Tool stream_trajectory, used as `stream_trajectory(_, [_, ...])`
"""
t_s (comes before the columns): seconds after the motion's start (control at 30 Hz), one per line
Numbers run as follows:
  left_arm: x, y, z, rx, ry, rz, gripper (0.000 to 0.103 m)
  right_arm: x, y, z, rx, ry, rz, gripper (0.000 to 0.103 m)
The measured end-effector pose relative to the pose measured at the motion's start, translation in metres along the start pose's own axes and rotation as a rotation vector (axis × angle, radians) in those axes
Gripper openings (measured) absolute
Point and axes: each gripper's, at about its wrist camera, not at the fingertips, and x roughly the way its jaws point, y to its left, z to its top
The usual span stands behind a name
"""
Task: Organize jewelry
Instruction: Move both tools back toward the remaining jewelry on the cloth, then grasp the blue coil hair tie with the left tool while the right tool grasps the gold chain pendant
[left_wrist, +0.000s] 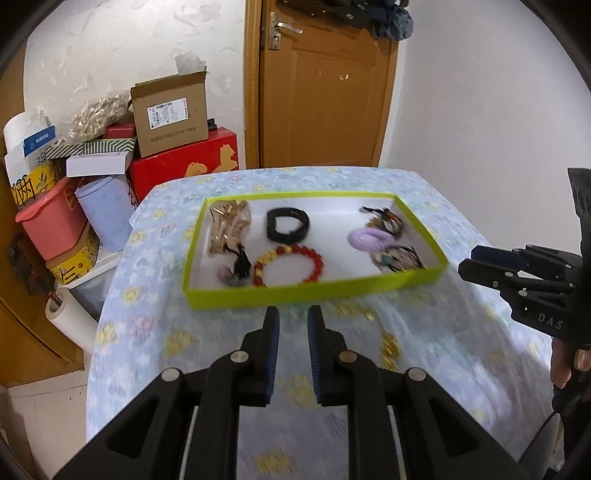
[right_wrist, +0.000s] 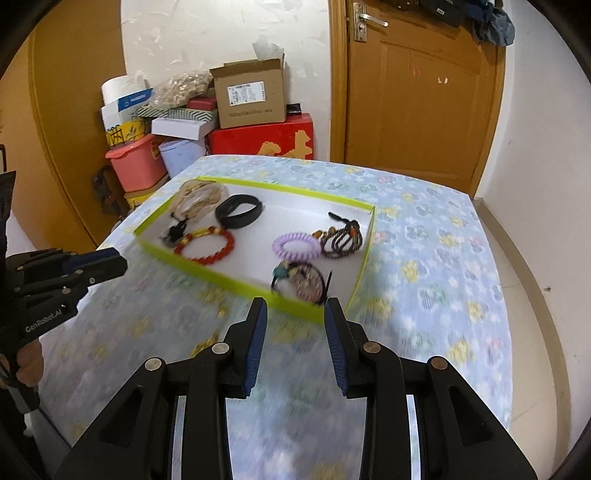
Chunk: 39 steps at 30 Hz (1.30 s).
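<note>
Both tools were empty: the left tool (left_wrist: 292, 317) had a narrow gap, the right tool (right_wrist: 295, 308) a wider one. The jewelry lay in the green tray (left_wrist: 310, 293) on the desk (left_wrist: 424, 332). Next, I think, came a slow reach for one piece, such as the red bead bracelet (left_wrist: 288, 266), pinching only its rim.

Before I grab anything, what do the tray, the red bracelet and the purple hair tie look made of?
Tray: thin card, matte lime outside, white inside, judging by its flat folded walls. Red bracelet: glossy round beads, glass or stone, with some yellow ones. Purple hair tie: coiled plastic, slightly shiny.
</note>
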Motion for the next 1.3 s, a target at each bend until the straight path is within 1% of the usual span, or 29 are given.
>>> stream_trajectory(0.03, [-0.003,-0.003,-0.003,0.003,0.000,0.000,0.017,-0.006,0.002,-0.004,-0.001,-0.004,0.001,0.033])
stream_trajectory(0.1, [-0.011,-0.008,-0.010,0.003,0.001,-0.007,0.024,-0.015,0.005,-0.012,0.001,-0.006,0.002,0.033])
stream_trajectory(0.13, [-0.014,-0.010,-0.013,0.003,0.002,-0.012,0.026,-0.020,0.007,-0.017,0.001,-0.007,0.003,0.033])
stream_trajectory(0.33, [-0.032,-0.026,-0.032,0.014,0.006,-0.036,0.026,-0.040,0.015,-0.035,0.004,-0.010,0.012,0.033])
stream_trajectory(0.57, [-0.041,-0.039,-0.047,0.026,0.020,-0.054,0.026,-0.049,0.022,-0.048,-0.003,-0.008,0.022,0.033])
stream_trajectory(1.0, [-0.036,-0.050,-0.057,0.045,0.051,-0.072,0.026,-0.052,0.023,-0.057,-0.003,0.001,0.029,0.033])
stream_trajectory(1.3, [-0.015,-0.053,-0.066,0.048,0.105,-0.086,0.026,-0.045,0.018,-0.062,0.015,0.025,0.031,0.033])
